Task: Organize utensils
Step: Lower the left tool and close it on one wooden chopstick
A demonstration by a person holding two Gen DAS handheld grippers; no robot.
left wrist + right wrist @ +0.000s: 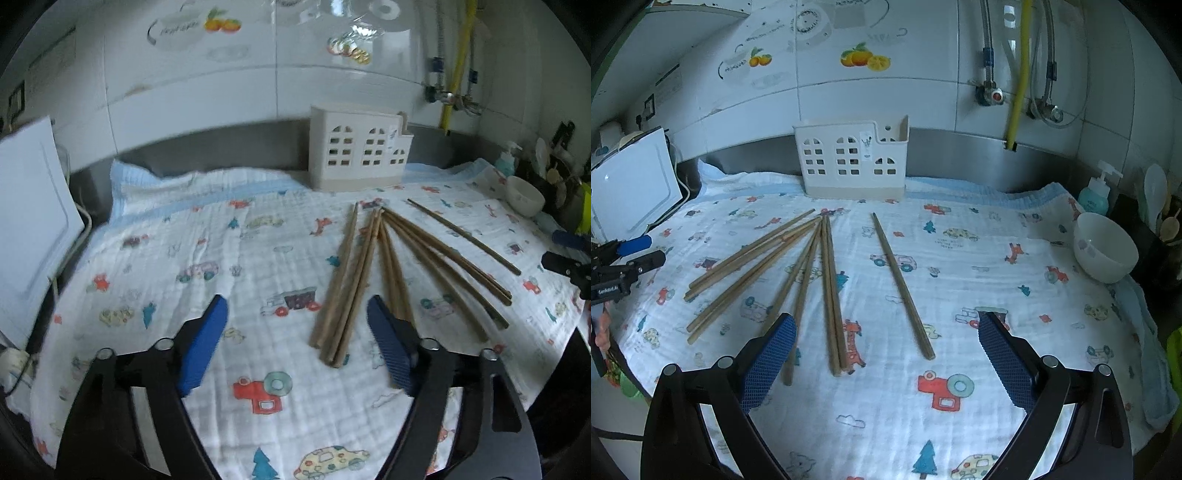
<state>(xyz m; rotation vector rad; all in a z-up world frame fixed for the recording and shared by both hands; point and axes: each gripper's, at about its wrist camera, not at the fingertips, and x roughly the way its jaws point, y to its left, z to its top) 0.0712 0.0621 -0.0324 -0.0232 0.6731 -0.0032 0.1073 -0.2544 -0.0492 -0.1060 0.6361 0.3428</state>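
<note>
Chopsticks: loose fan of long brown wooden chopsticks [373, 273] flat on the white cartoon-print cloth [221, 266], tips converging at the far end, butts spread toward the near edge.
Long axis: near-to-far, roughly in line with both grippers' pointing direction.
Holder: cream plastic house-shaped utensil holder with window cut-outs [356, 149], upright at the far edge, just beyond the tips; looks empty from here.
Left gripper [297, 341]: blue-padded jaws apart, nothing between the pads; leftmost bundle's butts lie in the gap, nearer the right pad.
Right gripper [886, 365]: jaws wide apart, empty; a pair and the lone rightmost stick [903, 284] fall inside its gap.
Nearer hand: each covers its own side of the fan.
Call: grabbing along the axis is awkward; likely needs jaws across the sticks.
Stray: white ceramic bowl [1106, 247] at right, well apart.
</note>
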